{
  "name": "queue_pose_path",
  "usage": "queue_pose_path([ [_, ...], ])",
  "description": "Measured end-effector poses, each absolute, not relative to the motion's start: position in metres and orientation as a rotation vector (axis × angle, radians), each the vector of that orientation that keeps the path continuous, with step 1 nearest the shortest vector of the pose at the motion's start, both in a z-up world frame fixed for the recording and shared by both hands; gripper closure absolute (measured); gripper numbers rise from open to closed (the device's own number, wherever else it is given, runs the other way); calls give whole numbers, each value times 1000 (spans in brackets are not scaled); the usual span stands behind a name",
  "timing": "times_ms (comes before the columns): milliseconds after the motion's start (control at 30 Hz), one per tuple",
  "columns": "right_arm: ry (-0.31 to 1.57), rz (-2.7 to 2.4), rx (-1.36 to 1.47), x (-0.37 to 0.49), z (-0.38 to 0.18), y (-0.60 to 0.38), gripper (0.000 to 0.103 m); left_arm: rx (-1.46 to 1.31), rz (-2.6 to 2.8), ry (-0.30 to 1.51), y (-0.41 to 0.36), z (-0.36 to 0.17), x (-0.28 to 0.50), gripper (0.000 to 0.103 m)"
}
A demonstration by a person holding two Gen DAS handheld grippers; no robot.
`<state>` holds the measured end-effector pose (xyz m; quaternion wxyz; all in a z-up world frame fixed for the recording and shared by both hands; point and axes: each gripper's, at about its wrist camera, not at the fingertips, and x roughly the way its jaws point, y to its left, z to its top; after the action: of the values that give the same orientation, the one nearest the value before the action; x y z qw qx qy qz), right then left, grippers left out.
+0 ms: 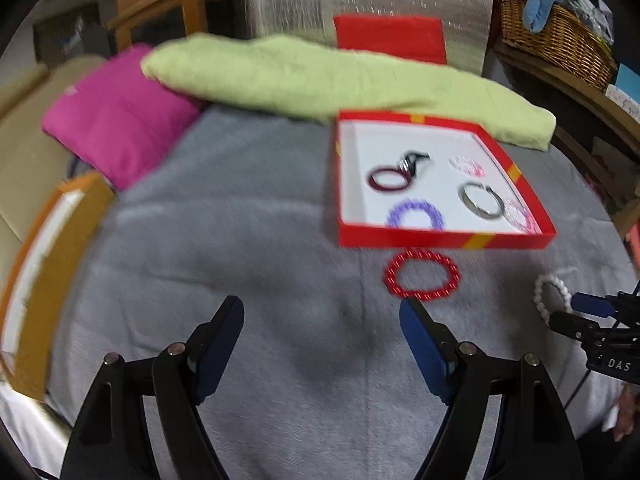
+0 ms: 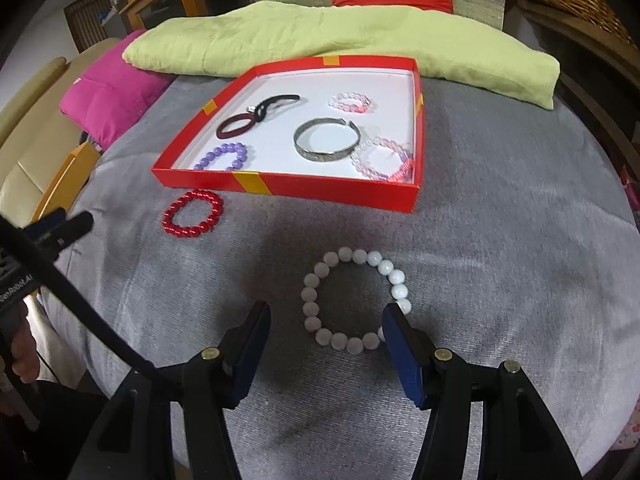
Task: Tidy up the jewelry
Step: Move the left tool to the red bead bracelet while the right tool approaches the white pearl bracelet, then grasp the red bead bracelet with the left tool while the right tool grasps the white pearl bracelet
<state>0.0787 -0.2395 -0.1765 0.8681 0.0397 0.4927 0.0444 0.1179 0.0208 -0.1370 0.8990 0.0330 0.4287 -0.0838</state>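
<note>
**Jewelry lot on grey blanket: red tray, two loose bracelets**

Right wrist view only: white bead bracelet (image 2: 355,302), round matte beads, lying flat on the nubby grey blanket (image 2: 500,260) between the spread fingers of the right gripper (image 2: 326,326). Jaws wide apart, gripping nothing; the right blue pad sits just beside the bracelet's near right beads. The left wrist view, blurred, catches only part of this bracelet at its right margin.

Both views: shallow red cardboard tray (image 2: 320,192) with yellow stripes and a white floor. Contents:
- polished metal cuff bangle (image 2: 326,140), open-ended, centre
- purple bead bracelet (image 2: 222,157), near left corner
- pale pink bead bracelet (image 2: 382,160), near right corner
- small pink bead bracelet (image 2: 351,103), toward the far edge
- dark maroon band (image 2: 236,127) overlapping a black band (image 2: 276,104), left side

Glossy red bead bracelet (image 1: 422,276) lies on the blanket just outside the tray's near wall.

Left gripper (image 1: 322,314): jaws wide apart, empty, above bare blanket; its right finger tip is close to the red bracelet.
</note>
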Motion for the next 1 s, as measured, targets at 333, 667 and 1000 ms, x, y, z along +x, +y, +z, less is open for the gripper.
queue_pose_path([
  [333, 1022, 76, 124, 77, -178, -256, 41, 65, -217, 931, 3, -156, 128, 22],
  [667, 1038, 31, 145, 88, -190, -266, 64, 69, -276, 964, -23, -167, 156, 31],
  [1000, 980, 31, -16, 85, -185, -247, 93, -32, -360, 1039, -23, -186, 170, 94],
])
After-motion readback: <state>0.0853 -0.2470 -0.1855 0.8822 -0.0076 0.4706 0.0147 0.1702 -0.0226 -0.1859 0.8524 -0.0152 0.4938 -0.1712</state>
